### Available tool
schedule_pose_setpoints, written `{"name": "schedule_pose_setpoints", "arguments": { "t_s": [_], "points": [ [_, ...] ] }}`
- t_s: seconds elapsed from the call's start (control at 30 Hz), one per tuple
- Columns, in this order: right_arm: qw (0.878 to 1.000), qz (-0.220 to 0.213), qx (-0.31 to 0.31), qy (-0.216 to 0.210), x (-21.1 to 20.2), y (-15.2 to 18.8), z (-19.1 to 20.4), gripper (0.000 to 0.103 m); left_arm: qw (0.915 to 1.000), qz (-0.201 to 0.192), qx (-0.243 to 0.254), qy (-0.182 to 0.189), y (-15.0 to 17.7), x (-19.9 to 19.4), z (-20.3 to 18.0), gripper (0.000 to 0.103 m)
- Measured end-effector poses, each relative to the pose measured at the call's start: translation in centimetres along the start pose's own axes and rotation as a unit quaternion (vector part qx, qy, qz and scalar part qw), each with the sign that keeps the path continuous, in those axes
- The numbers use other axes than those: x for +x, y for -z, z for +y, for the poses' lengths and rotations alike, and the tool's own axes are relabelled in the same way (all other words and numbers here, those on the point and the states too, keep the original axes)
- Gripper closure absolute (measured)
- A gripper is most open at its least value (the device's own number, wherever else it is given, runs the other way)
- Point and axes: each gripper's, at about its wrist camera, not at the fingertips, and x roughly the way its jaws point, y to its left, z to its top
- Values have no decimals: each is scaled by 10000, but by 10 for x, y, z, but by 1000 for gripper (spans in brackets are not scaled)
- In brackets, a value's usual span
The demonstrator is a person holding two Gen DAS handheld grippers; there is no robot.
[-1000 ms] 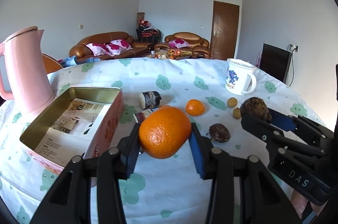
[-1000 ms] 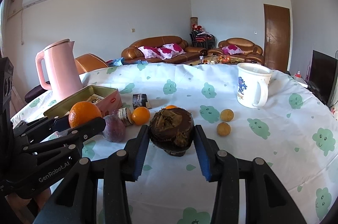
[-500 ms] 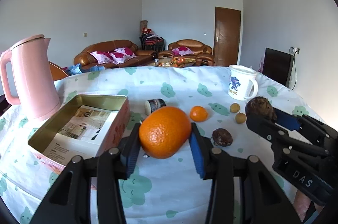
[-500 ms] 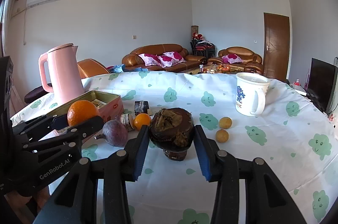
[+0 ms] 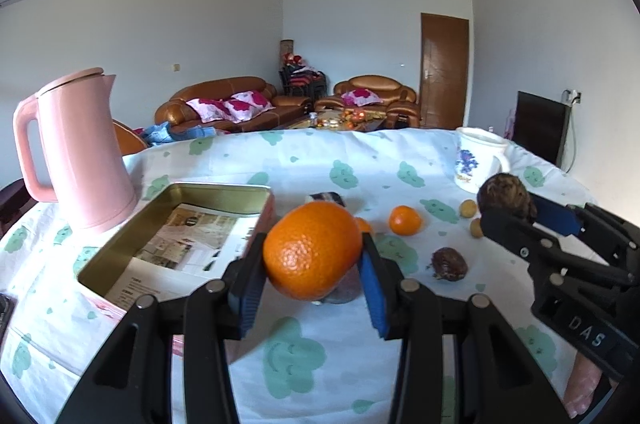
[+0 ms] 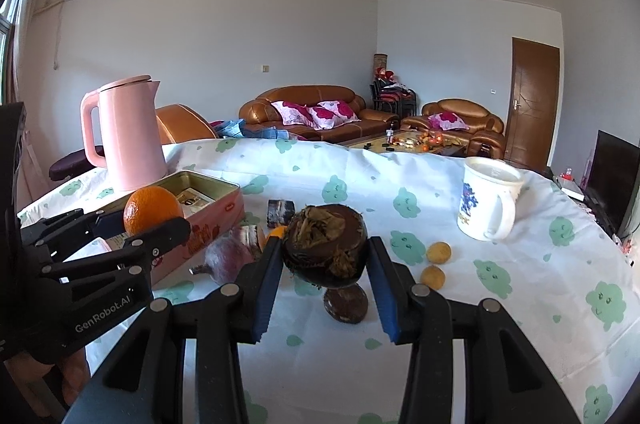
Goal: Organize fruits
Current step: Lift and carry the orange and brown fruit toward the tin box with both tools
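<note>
Both grippers had risen above the table: left gripper (image 5: 312,256) clamping the orange (image 5: 311,249), right gripper (image 6: 325,256) the brown fruit (image 6: 325,250), ready for the tin (image 5: 120,256).

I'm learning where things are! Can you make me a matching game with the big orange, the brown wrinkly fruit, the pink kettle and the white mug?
Things:
1. big orange
2. brown wrinkly fruit
3. pink kettle
4. white mug

Where:
A. standing on the table next to the open tin
B. squeezed in the left gripper
C. standing alone on the right side of the table, handle to the right
D. squeezed in the right gripper

Pairs: 1-B, 2-D, 3-A, 4-C
</note>
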Motion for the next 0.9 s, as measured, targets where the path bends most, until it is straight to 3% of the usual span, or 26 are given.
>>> {"name": "schedule_pose_setpoints", "arguments": {
  "t_s": [0.9],
  "points": [
    [9970,265,-340,-640,45,-40,49,58,9972,217,-154,-704,-15,13,73,58]
  ]
}}
